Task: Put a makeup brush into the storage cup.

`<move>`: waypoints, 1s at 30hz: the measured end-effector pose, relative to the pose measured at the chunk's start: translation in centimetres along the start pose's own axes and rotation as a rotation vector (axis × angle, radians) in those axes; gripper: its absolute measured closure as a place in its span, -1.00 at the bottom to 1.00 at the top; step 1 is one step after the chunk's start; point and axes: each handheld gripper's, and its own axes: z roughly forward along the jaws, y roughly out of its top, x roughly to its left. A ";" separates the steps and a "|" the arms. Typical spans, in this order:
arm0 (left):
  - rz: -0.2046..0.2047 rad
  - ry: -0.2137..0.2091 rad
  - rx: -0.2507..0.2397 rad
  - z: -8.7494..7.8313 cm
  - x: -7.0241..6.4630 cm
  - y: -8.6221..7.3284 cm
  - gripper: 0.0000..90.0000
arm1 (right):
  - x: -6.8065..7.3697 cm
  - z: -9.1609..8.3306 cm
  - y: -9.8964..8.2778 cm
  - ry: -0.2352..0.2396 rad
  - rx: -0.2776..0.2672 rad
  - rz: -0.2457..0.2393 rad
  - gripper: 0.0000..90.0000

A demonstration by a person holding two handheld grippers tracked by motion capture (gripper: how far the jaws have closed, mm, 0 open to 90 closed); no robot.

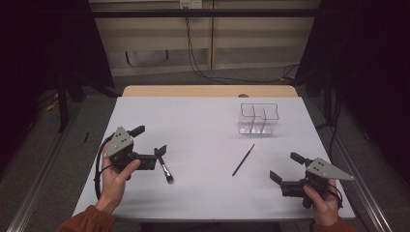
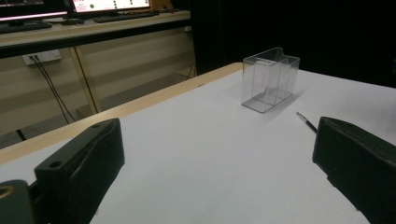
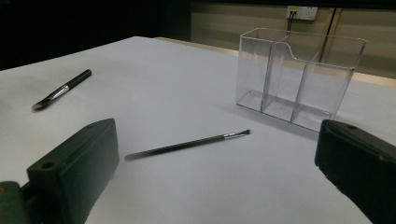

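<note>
Two brushes lay on the white table [image 1: 203, 121], along with one clear organizer [image 1: 258, 118] and two hand-held grippers. The organizer stood upright toward the far right corner, and the right gripper view counted three compartments in it, a detail the high view left vague. The thin brush [image 1: 243, 159] lay flat and slanted right of the table's middle, well apart from the organizer and nearer the near edge than the far one. The thick brush [image 1: 165, 168] lay toward the near left corner, its handle end just beside the forward jaw of the left gripper [image 1: 149, 140]; whether they touched could not be told from the high view. The left gripper's jaws stood wide apart with nothing between them, and its own view showed bare table between them, the organizer [image 2: 269, 79] beyond and the thin brush's tip [image 2: 306, 122] near the right-hand jaw. The right gripper [image 1: 286, 166] was held close to the near right corner, its jaws likewise spread wide and empty. Its own view looked across the thin brush [image 3: 187, 144] to the organizer [image 3: 299, 77], with the thick brush [image 3: 62, 89] farther off at the left.
</note>
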 end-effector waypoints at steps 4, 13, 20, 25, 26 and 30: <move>-0.012 -0.002 0.001 0.5 0.2 -0.3 -0.95 | 0.0 0.0 0.0 0.003 -0.001 -0.001 -1.00; -0.008 -0.037 0.048 2.3 0.4 -0.1 -0.95 | 0.0 0.0 0.0 0.007 0.005 -0.005 -1.00; -0.009 -0.109 0.165 3.4 -0.1 -0.5 -0.94 | 0.0 0.0 0.0 0.007 0.009 -0.008 -1.00; 0.020 -0.117 0.212 3.4 0.2 -0.4 -0.94 | 0.1 0.1 0.0 0.010 0.013 -0.010 -1.00; 0.006 -0.122 0.231 3.5 0.4 -0.4 -0.94 | 0.1 0.1 0.0 0.010 0.012 -0.011 -1.00; 0.019 -0.138 0.278 3.5 0.8 -0.2 -0.94 | 0.0 0.1 0.0 0.009 0.017 -0.014 -1.00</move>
